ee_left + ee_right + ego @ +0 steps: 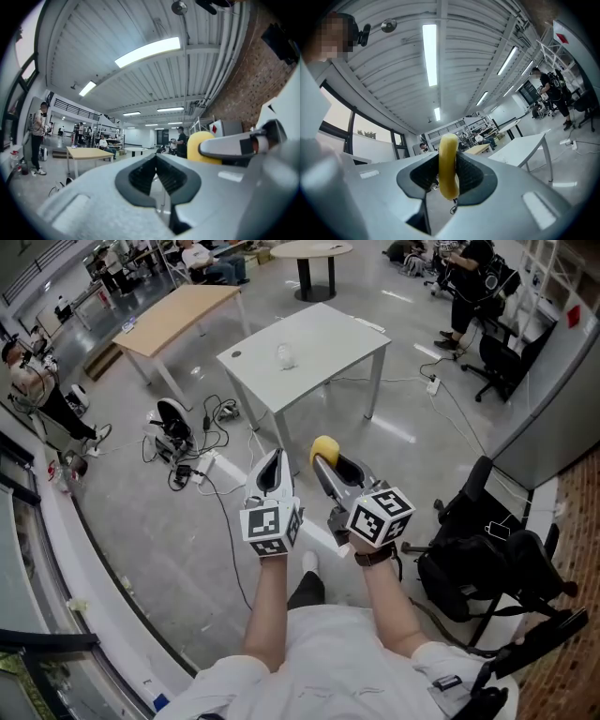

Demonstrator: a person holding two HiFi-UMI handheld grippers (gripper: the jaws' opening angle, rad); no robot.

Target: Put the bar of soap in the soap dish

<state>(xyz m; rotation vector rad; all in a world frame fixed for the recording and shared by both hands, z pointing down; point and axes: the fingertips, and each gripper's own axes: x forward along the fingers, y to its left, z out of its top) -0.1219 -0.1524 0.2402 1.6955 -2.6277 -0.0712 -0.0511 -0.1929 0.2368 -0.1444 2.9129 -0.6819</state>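
A yellow bar of soap [324,446] stands on edge between the pads of my right gripper [325,461], which is shut on it. In the right gripper view the soap [449,161] fills the gap of the right gripper [449,174]. My left gripper [273,463] is held level beside it, shut with nothing in it. The left gripper [156,161] shows its tips meeting, with the soap [198,145] to its right. Ahead stands a white table [328,338] with a small pale dish [286,356] on it.
A wooden table [178,317] stands left of the white one. Cables and a power strip [192,456] lie on the floor at the left. A black chair with a bag [478,559] is at my right. A round table [314,251] and several people are farther off.
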